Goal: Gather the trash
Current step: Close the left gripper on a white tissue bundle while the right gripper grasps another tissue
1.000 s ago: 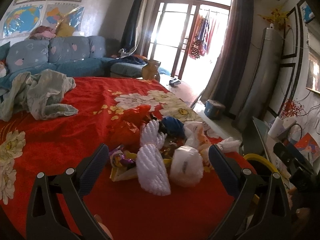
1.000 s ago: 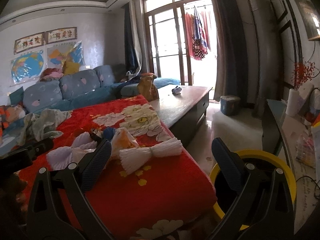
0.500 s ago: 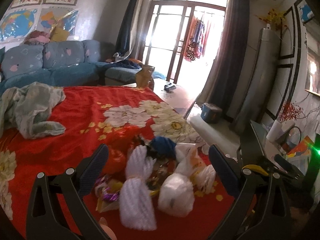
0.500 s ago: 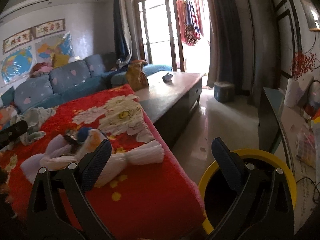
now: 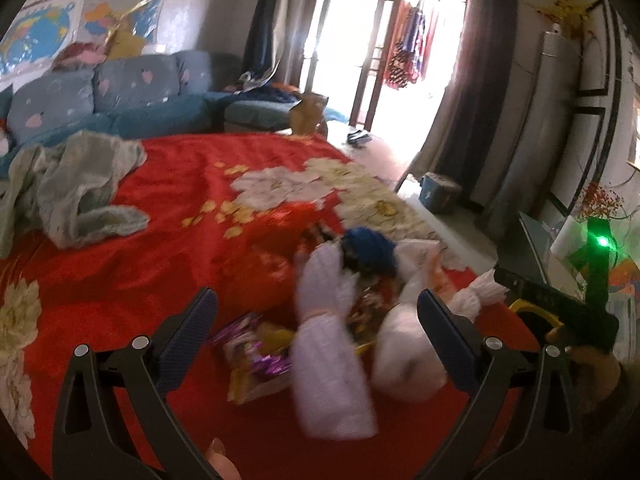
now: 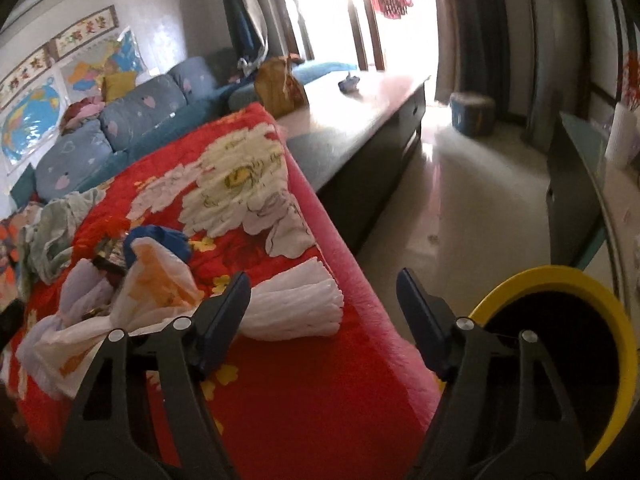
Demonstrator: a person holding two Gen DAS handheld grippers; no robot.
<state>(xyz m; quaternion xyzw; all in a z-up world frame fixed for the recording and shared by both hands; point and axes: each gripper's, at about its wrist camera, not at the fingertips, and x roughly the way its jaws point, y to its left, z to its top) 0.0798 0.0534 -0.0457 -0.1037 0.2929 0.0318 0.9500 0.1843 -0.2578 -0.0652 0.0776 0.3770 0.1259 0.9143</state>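
Here the right gripper (image 6: 322, 300) has just been closing partway, yet its jaws stand apart with nothing between them except red blanket (image 6: 304, 400) and floor. The pleated white wrapper (image 6: 296, 308) lies just beyond and partly behind the left finger (image 6: 224, 316), outside the gap, so a further squeeze risks catching only blanket or air. The yellow-rimmed bin (image 6: 592, 304) sits on the floor outside the right finger, near the blanket's edge; a careless sweep could likely push the wrapper off the edge and miss the bin. The left gripper (image 5: 316, 332) is wide open and holds nothing; between and ahead of its fingers lies the blurred trash pile (image 5: 352, 320), white wrappers, a purple-and-yellow packet (image 5: 256, 356) and a blue wad (image 5: 370, 246). These light, loose pieces probably cling together, so one pinch may drag neighbours along and scatter them.
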